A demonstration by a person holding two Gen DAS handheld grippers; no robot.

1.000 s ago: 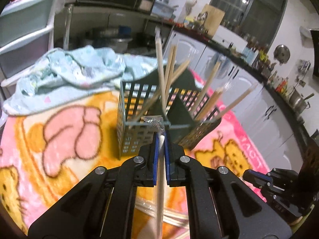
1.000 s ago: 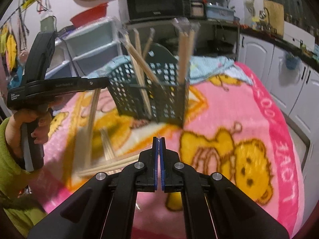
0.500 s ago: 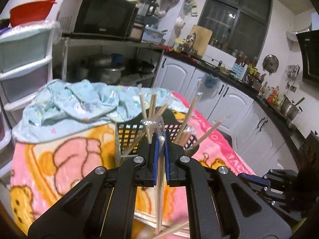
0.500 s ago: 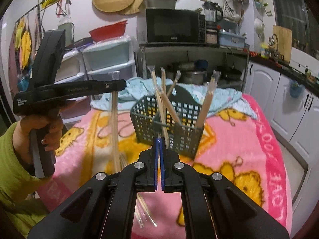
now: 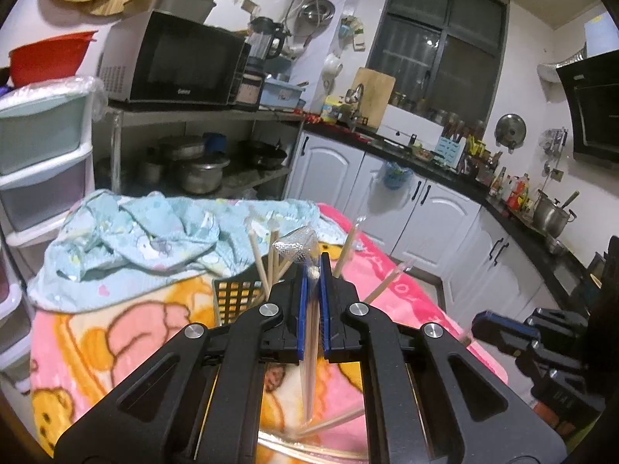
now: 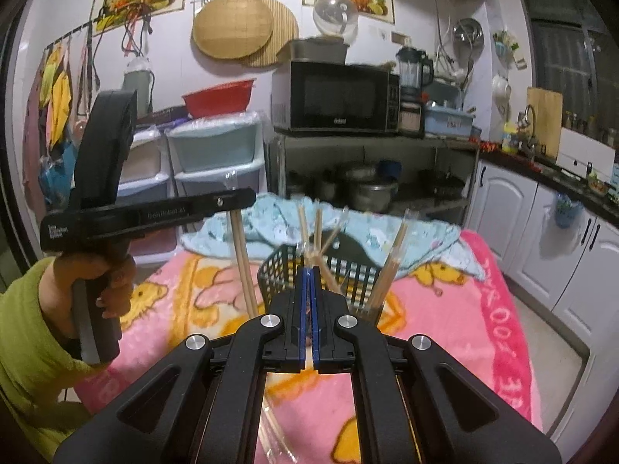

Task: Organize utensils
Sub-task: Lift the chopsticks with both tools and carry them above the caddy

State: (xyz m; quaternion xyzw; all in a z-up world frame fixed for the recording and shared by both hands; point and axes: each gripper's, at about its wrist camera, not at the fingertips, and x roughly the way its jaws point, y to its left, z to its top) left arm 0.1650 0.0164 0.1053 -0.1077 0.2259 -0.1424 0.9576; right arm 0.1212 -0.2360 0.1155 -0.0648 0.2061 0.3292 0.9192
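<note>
The left gripper (image 5: 312, 276) is clamped on a wrapped pair of chopsticks (image 6: 241, 259) hanging above the blanket (image 6: 445, 309), just left of the basket (image 6: 282, 266); the right gripper (image 6: 308, 276) is closed, empty; carry the pair over the basket rim, lower it tip-first, then let go.

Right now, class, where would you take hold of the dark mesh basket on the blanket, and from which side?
Probably the rim at the left corner of the basket, coming straight down from above. Its thin upright mesh wall suits a two-finger gripper, and that corner looks bare, while the chopsticks lean out over the middle and right.
</note>
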